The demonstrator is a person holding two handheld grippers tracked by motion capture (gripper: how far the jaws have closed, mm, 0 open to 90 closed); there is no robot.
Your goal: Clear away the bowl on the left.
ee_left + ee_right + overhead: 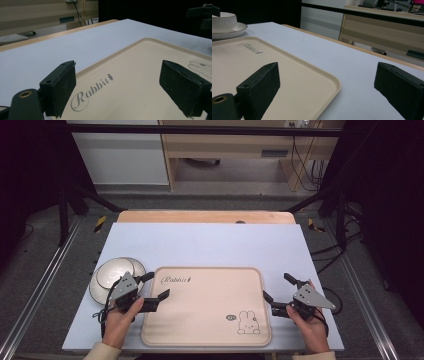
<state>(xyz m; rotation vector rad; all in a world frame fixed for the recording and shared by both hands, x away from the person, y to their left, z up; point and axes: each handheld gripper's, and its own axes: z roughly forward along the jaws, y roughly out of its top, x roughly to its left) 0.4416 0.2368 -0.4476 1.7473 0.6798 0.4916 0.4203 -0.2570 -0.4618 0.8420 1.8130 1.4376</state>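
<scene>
White sheeting covers the table (210,242) in the high view, with grey floor and wooden furniture beyond its far edge. One beige tray (207,305) lies between the two grippers, printed with the word "Rabbit" (176,279) and a rabbit drawing (248,322); nothing sits in it. The left gripper (157,287), held in the left hand (120,320), has its jaws spread wide over the tray's left rim. Just behind its outer jaw sits one white bowl on a plate (112,275); whether the bowl holds anything is hard to tell. The right gripper (277,287), in the right hand (310,322), is also spread wide, gripping nothing, its jaws straddling the tray's right rim.

From the left gripper view, the jaws stand far apart with the tray (140,82) and its lettering (96,91) lying between them, and nothing blocks the gap. The other gripper (201,17) shows dimly far off.

From the right gripper view, the tray's corner (334,85) lies between the parted jaws, bare sheeting ahead of the outer one. The bowl and plate (225,25) stand beyond the tray.
</scene>
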